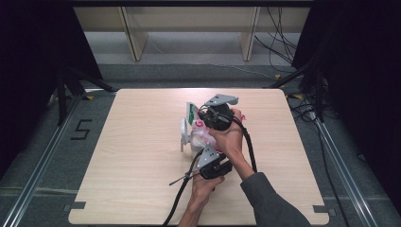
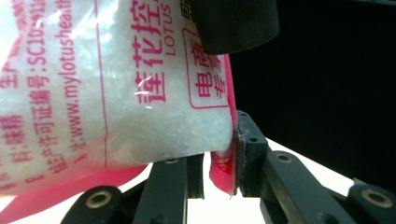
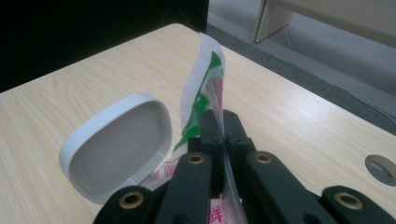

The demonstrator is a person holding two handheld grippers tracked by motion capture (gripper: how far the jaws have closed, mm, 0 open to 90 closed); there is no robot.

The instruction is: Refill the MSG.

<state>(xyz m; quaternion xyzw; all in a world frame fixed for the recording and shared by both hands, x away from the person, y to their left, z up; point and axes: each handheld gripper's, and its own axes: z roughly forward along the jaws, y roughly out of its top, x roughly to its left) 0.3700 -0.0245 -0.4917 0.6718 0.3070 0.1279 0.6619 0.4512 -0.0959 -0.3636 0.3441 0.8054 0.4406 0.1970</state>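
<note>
Bag axis runs near-to-far over mid-table: clear plastic pouch of white crystals with pink print (image 2: 116,93) is stretched between left gripper (image 2: 219,163), clamped on its pink seam, and right gripper (image 3: 219,128), clamped on its green-printed top, just beside white oval dish (image 3: 116,144).

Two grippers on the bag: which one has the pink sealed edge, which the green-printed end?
The left gripper pinches the bag at its pink sealed edge. The right gripper clamps the green-printed end, beside the white bowl.
</note>
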